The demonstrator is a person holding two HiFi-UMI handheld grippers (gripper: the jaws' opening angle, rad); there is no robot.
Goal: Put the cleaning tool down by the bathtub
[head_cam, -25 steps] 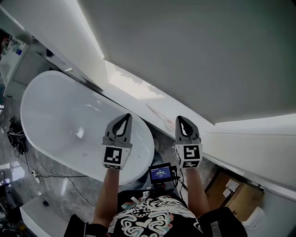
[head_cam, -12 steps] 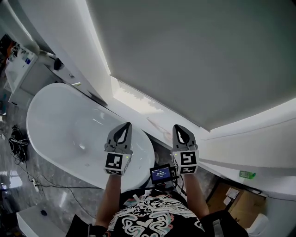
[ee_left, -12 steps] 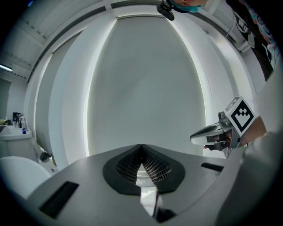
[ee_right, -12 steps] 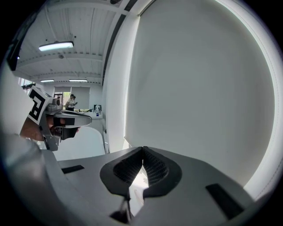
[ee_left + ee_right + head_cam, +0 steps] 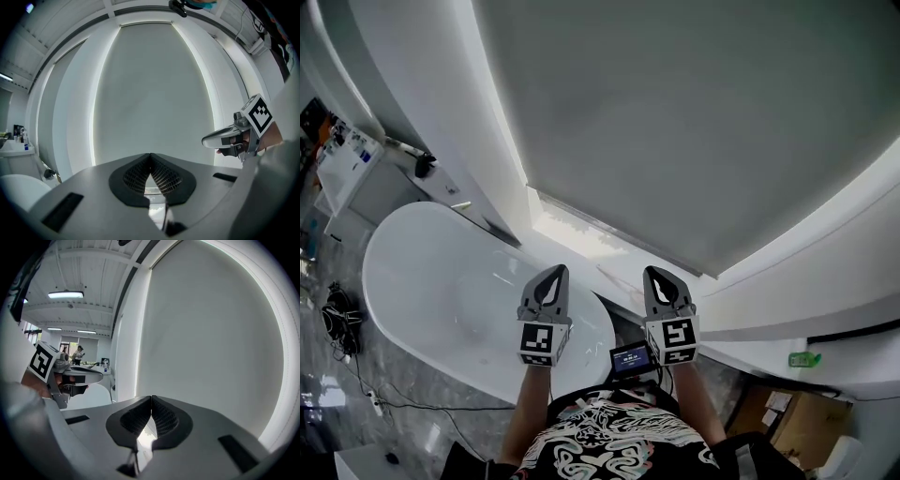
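White and glossy, the bathtub [image 5: 441, 272] is a long freestanding oval with a smooth rolled rim, and its bare inside catches soft highlights. It stands on a grey marbled floor [image 5: 412, 412], lengthwise beside a pale ledge [image 5: 572, 220] under a big grey wall panel [image 5: 694, 122]. Its near rounded end lies just under and to the left of my left tongs [image 5: 553, 272].

I hold both tongs up in front of me, side by side and a little apart, tips pointing towards the wall panel. My left tongs are closed: in the left gripper view the two ribbed black pads [image 5: 140, 173] meet along a thin line at the tip, with nothing between them. My right tongs [image 5: 658, 274] are closed the same way, the pads [image 5: 164, 420] pressed together and empty. Each gripper view catches the other tongs off to the side, marker cube towards the camera.

Between my forearms sits a small lit screen [image 5: 630, 357]. A black fitting [image 5: 424, 167] stands past the far end of the bathtub, and a tangle of dark cable [image 5: 339, 314] lies on the floor to the tub's left. A cardboard box [image 5: 787, 412] sits low on my right.
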